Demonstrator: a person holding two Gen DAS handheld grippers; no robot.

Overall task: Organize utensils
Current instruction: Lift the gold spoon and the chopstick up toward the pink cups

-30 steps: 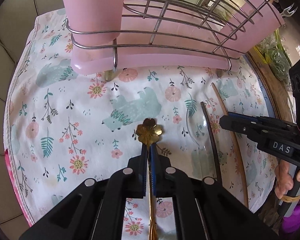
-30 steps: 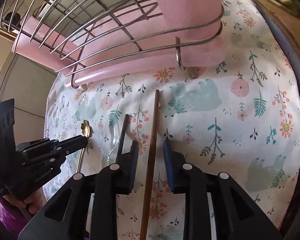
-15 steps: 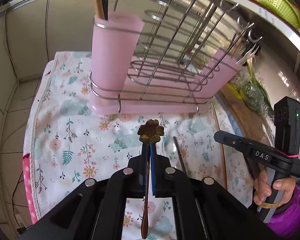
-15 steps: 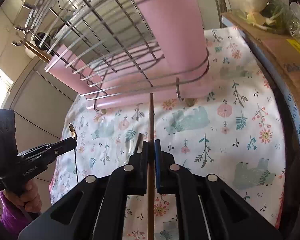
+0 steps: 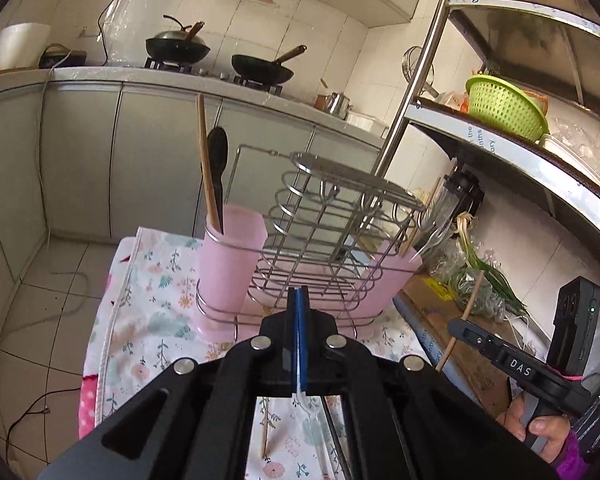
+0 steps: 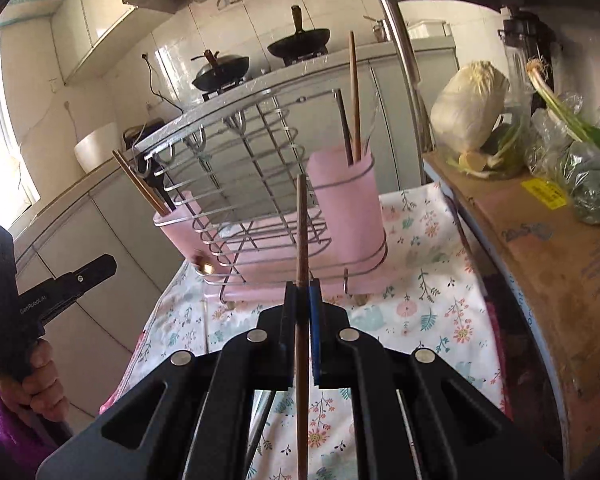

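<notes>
A wire rack (image 5: 332, 236) with a pink cup at each end stands on the floral cloth (image 5: 156, 304). The near cup (image 5: 230, 268) in the left wrist view holds a wooden chopstick and a black utensil. My left gripper (image 5: 299, 304) is shut, raised above the cloth; a thin clear handle (image 5: 300, 394) shows behind its jaws, its head hidden. My right gripper (image 6: 303, 300) is shut on a brown wooden chopstick (image 6: 301, 232), held upright in front of the rack (image 6: 256, 184). The right cup (image 6: 346, 216) holds a chopstick and a dark utensil.
A cardboard box (image 6: 540, 248) with cabbage and greens borders the cloth on the right. A metal shelf (image 5: 512, 148) with a green basket hangs above. A chopstick (image 5: 265, 428) and a dark utensil lie on the cloth below my left gripper. Kitchen cabinets stand behind.
Both grippers have risen well above the cloth and tilted up toward the rack. The right gripper closed on the chopstick and lifted it. The gold flower end no longer shows past the left fingertips.
</notes>
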